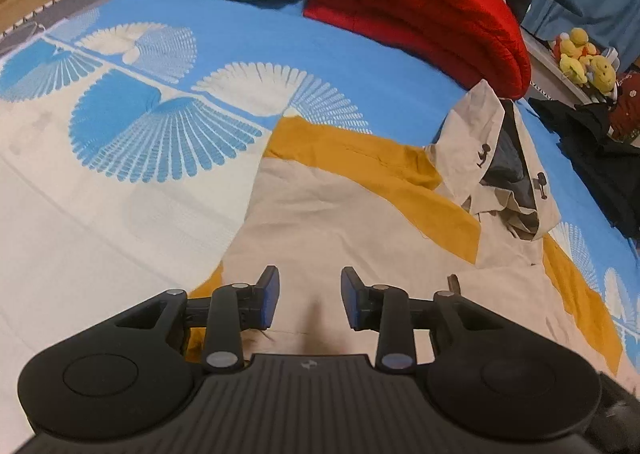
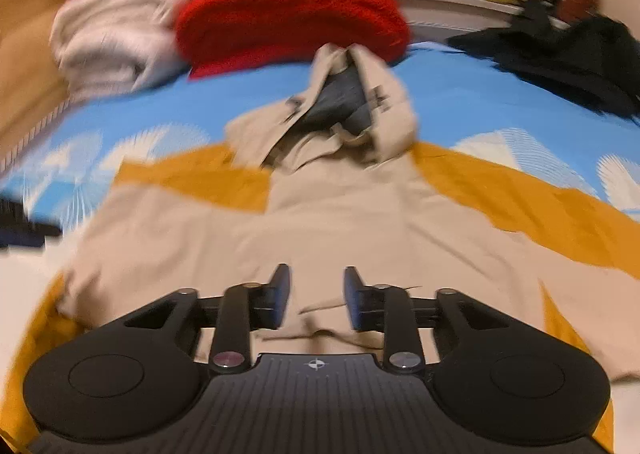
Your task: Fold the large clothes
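The beige-and-mustard hooded jacket point(image 1: 344, 221) lies spread on the blue patterned bedspread point(image 1: 352, 65), hood point(image 1: 500, 157) toward the red blanket point(image 1: 420, 9). One mustard sleeve point(image 1: 360, 157) looks laid across the body — so folding seems barely begun, with the other sleeve and the body folds still to do. The left gripper point(image 1: 309, 300) hovers over the lower hem, jaws apart and empty. The right gripper point(image 2: 316, 298), likewise spread wide, holds nothing — its view is blurred.
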The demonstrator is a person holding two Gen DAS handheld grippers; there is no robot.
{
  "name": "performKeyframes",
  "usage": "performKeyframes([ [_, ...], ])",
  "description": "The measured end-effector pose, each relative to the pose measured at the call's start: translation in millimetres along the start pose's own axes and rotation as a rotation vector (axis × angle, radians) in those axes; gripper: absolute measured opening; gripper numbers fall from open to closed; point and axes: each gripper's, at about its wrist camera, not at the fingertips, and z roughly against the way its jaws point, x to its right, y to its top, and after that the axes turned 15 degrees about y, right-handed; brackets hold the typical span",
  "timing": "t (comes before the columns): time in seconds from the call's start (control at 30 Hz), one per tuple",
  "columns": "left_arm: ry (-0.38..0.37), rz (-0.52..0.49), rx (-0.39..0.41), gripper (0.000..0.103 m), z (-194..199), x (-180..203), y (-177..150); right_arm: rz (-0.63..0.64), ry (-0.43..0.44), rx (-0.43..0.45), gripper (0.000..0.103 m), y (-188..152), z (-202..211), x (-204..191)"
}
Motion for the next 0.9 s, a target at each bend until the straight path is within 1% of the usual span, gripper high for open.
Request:
performKeyframes([
  [0.1,-0.010,0.001,-0.026,0.039,-8,-1,-2,0.083,0.008,-0.062,0.048,-5,-21,-17],
  [0.17,-0.021,0.001,-0.031,0.041,-10,0,-1,0.141,0.007,-0.108,0.049,-12,-34,-27],
  [0.27,-0.022,-0.002,-0.029,0.042,-11,1,3,0.243,-0.017,-0.158,0.049,-21,-50,-42],
  [0.37,-0.014,0.003,-0.026,0.042,-12,-1,6,0.333,-0.070,-0.190,0.048,-29,-61,-51],
  [0.4,-0.008,0.005,-0.025,0.042,-12,-3,7,0.368,-0.090,-0.195,0.041,-31,-63,-54],
  [0.43,-0.003,0.007,-0.023,0.042,-12,-4,8,0.380,-0.107,-0.188,0.028,-32,-64,-53],
  [0.5,0.006,0.009,-0.020,0.042,-12,-6,9,0.334,-0.074,-0.174,0.005,-27,-60,-47],
  [0.53,0.009,0.009,-0.019,0.042,-11,-6,9,0.291,-0.055,-0.155,0.004,-23,-55,-43],
  [0.6,0.014,0.011,-0.015,0.042,-11,-7,9,0.222,-0.044,-0.075,0.002,-12,-41,-35],
  [0.7,0.020,0.015,-0.010,0.042,-10,-7,8,0.135,-0.042,0.131,0.001,7,3,-22],
  [0.77,0.023,0.014,-0.006,0.042,-9,-5,7,0.059,-0.108,0.289,0.000,15,33,-5],
  [0.8,0.024,0.012,-0.005,0.042,-9,-3,7,0.008,-0.162,0.359,0.000,17,46,6],
  [0.83,0.023,0.009,-0.004,0.042,-8,-2,6,-0.063,-0.233,0.428,0.000,18,61,22],
  [0.9,0.023,-0.001,-0.004,0.042,-9,2,4,-0.199,-0.343,0.495,0.000,17,80,52],
])
